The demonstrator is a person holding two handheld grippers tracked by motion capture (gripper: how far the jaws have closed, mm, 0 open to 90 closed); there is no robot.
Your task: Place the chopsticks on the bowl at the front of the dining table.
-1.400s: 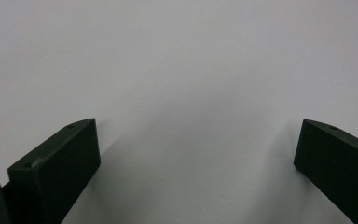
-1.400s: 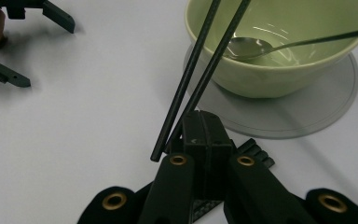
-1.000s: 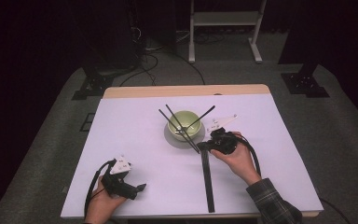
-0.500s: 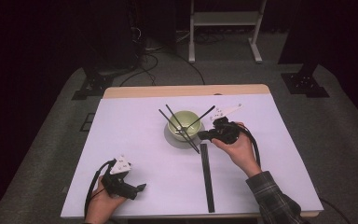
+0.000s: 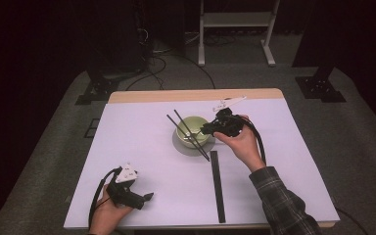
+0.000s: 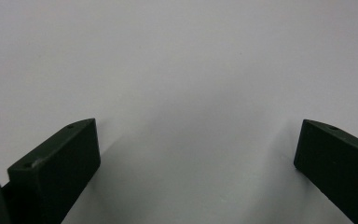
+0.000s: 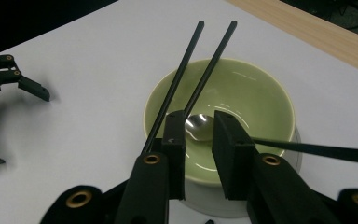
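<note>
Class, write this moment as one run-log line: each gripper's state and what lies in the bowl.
left gripper: open, on white table | right gripper: jaws just opening, empty, above pale green ceramic bowl | bowl: two black chopsticks across rim, spoon inside

High view: fixed cam above the person's side, looks fwd and down, far off, takes in the whole desk (image 5: 142,147) plus floor behind. Left gripper view: rides on left tool (image 6: 196,154), very close, aimed at bare white desk top. Right gripper view: rides on right tool (image 7: 198,135), close, looks down into green bowl (image 7: 251,88). Shared w/ high view: bowl (image 5: 194,128), chopsticks (image 5: 188,133), left tool (image 5: 144,198).
</note>
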